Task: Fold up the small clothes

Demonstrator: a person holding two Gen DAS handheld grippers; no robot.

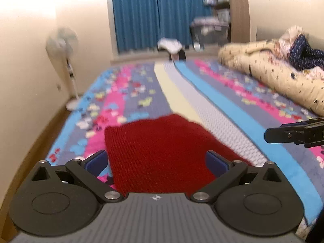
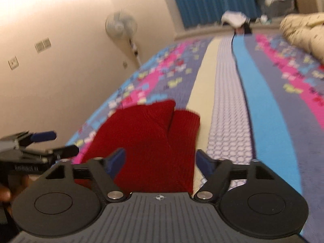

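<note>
A dark red knitted garment lies on the patterned bedspread, partly folded; the right wrist view shows it with a layer turned over itself near its far end. My left gripper is open, its blue pads wide apart on either side of the garment's near part, gripping nothing. My right gripper is open too, pads spread over the garment's near right edge. Each gripper shows in the other's view: the right at the right edge, the left at the left edge.
A rolled cream quilt with other bedding lies along the bed's right side. A standing fan stands by the left wall. Blue curtains, a plastic bin and a white cloth heap are beyond the bed's far end.
</note>
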